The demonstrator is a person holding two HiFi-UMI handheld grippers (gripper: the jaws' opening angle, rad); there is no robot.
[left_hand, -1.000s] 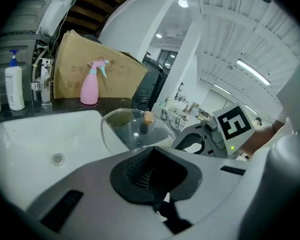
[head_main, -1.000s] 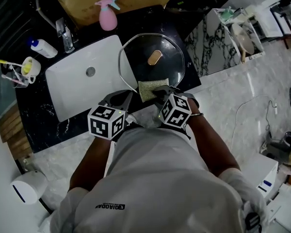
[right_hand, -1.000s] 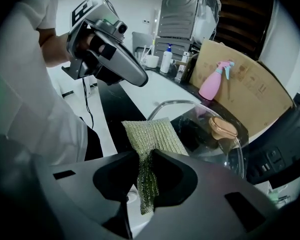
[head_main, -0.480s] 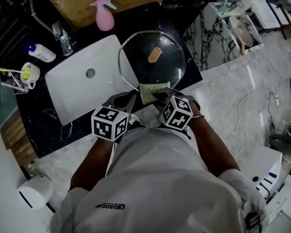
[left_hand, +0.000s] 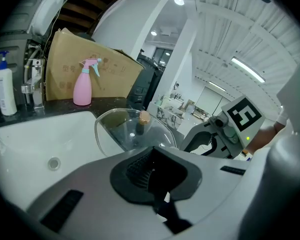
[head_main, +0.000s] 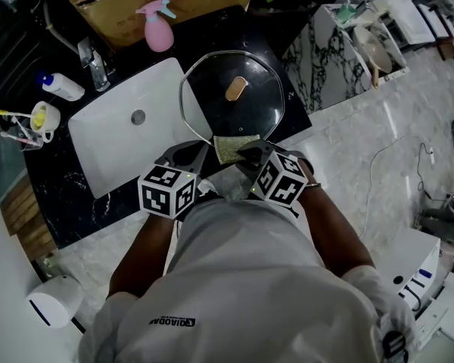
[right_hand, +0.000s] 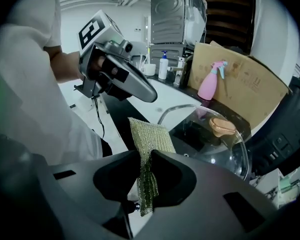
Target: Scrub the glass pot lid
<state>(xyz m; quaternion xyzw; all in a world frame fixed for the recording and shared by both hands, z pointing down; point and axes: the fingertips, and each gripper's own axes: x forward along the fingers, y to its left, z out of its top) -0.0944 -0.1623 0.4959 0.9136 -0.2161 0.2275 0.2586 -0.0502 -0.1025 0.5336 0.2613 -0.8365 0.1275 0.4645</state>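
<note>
Right gripper [right_hand: 145, 156]: clenched on a scouring pad [right_hand: 149, 136], pinched at the lower end, free end up and forward of the jaws. Left gripper [left_hand: 151, 168]: clenched as well, pads pressed together on nothing.

Glass pot lid [right_hand: 210, 139]: ahead of the right jaws and a little to their right, dome up, knob [right_hand: 222, 126] on top. Also ahead of the left jaws, just beyond their tips. Rests on the dark countertop [head_main: 287, 74], with one side of the rim over the edge of the white sink [head_main: 106, 150].

Handling, as judged:
- Treat as rigid, smooth, fairly heavy and breakable.
- Expect sliding on the polished counter under sideways strokes, more so over the sink edge.
- Steady by the knob, or by pressing down near the metal rim with the left jaws. Avoid pinching bare glass.
- Expect a soft, floppy pad. Held by one end only, so prone to folding. Lay flat on the glass rather than pushing edge-on.

Not determinable:
- Contact between the pad's free end and the near rim: overlapping in the head view, seemingly short of it in the right gripper view.
- Wet or dry glass, and any soiling.
- Lid underside.
- Counter edge below both grippers, covered by the person's torso in the head view.
</note>
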